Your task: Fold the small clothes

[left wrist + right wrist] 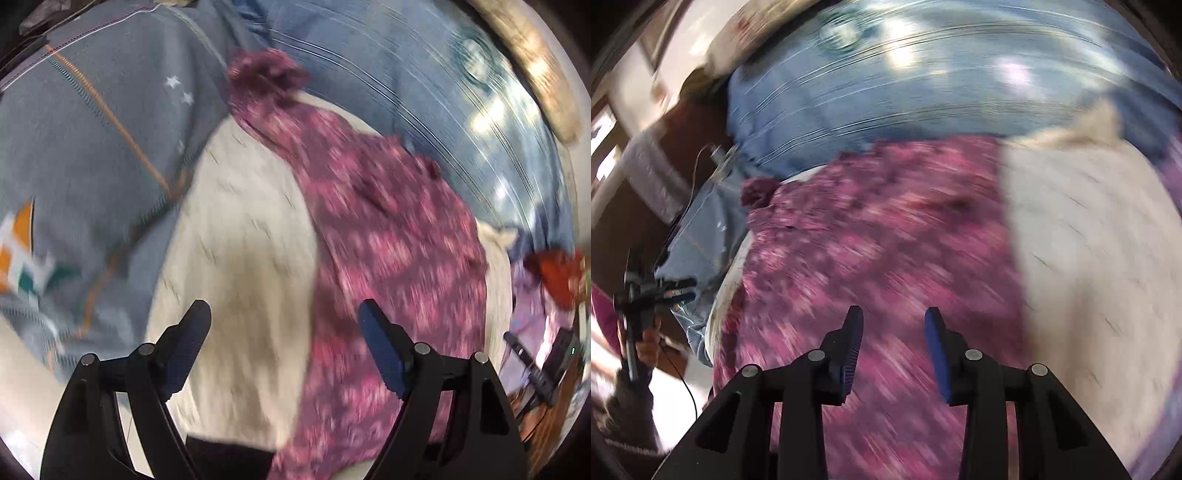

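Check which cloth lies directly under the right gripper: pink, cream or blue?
The pink patterned garment; the cream cloth lies beside it, the blue fabric beyond.

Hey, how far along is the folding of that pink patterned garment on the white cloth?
Done: the pink patterned garment lies spread on the white cloth, with no fold visible through the blur.
In hand: nothing. The left claw is open and empty; the right claw is also open over the garment, nothing between its jaws.
Left: apparently the whole fold.
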The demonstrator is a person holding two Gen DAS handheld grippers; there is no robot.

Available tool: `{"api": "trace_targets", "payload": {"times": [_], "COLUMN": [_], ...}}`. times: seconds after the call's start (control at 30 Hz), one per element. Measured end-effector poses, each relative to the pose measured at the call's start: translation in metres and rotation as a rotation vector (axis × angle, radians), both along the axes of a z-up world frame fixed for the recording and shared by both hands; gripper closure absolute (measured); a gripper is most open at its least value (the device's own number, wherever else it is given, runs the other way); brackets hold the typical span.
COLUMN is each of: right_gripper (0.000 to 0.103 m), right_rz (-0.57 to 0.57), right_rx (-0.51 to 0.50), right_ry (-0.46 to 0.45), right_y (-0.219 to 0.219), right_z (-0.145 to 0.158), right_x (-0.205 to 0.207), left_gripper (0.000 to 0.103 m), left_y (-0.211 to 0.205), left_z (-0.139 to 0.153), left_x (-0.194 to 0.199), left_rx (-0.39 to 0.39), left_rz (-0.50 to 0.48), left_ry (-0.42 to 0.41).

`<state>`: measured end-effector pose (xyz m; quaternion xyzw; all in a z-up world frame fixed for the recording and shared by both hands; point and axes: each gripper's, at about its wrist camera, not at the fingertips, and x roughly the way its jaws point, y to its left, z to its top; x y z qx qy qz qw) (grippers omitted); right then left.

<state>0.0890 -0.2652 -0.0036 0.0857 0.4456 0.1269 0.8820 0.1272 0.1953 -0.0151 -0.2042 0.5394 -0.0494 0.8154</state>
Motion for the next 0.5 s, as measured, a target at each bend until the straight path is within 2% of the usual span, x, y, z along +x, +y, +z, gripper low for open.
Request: {"api": "trace_targets", "payload": {"times": [0.1, 0.2, 0.23, 0.33, 0.43, 0.5], "right_gripper": [0.066, 0.066, 0.066, 0.052, 0.051, 0.051], "right_rz": [0.112, 0.193, 0.233, 0.298, 0.36, 0.402], "right_rx": [-0.002, 0.04, 0.07, 0.09, 0.03, -0.003], "right_ry": [0.019, 0.024, 0.022, 0.01, -0.006, -0.018], "right_y": [0.065, 0.124, 0.151, 0.214, 0.278, 0.313], "right_z": [-0.007, -0.008, -0.006, -0.006, -0.007, -0.006], "right_x": [0.056, 0.105, 0.13, 0.185, 0.233, 0.255], "left_gripper": [0.021, 0.021, 0.021, 0.021, 0.021, 0.021], "left_y": [0.022, 0.033, 0.033, 0.022, 0.015, 0.016], "left_z": [-0.005, -0.01, -0.012, -0.025, -0.036, -0.039], "left_x": [0.041, 0.061, 0.064, 0.067, 0.073, 0.081], "left_rx": [-0.034, -0.051, -0.039, -0.031, -0.034, -0.065], "left_rz": [0.066, 0.096, 0.092, 0.051, 0.029, 0.015], "left_ry": [0.035, 0.016, 0.02, 0.022, 0.037, 0.023]}}
